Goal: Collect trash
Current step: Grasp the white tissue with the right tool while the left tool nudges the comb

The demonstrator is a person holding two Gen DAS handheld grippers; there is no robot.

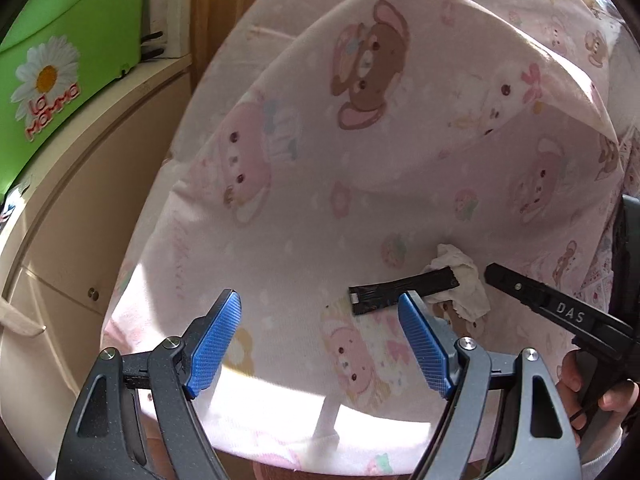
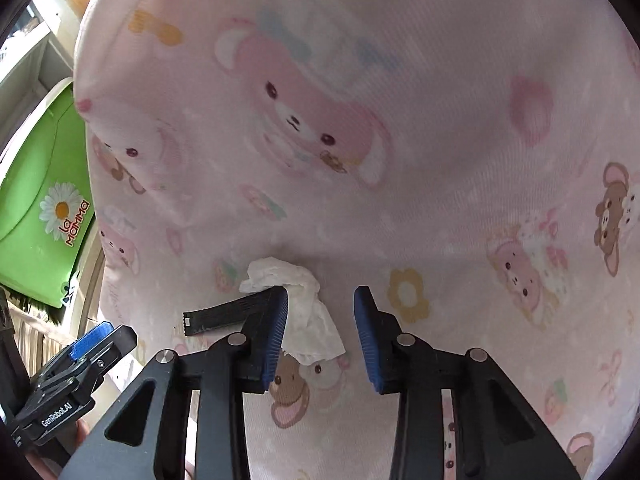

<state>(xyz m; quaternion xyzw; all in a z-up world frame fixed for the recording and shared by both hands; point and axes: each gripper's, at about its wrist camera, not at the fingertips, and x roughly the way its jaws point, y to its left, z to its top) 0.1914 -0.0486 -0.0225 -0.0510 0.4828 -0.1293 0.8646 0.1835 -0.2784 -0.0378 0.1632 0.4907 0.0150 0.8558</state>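
Observation:
A crumpled white tissue (image 1: 466,286) and a flat black wrapper strip (image 1: 400,294) lie side by side on a pink cartoon-print bedsheet (image 1: 320,160). My left gripper (image 1: 320,344) is open and empty, hovering just short of the strip. My right gripper (image 2: 320,336) is open, its left finger partly covering the tissue (image 2: 308,312) and the end of the black strip (image 2: 224,316). The right gripper's arm (image 1: 560,312) shows at the right of the left wrist view. The left gripper (image 2: 76,376) shows at lower left of the right wrist view.
A green box (image 1: 60,60) with a daisy logo sits on a cream cabinet (image 1: 80,220) to the left of the bed. The same box (image 2: 44,208) appears at the left of the right wrist view. The sheet is folded into a raised ridge behind the trash.

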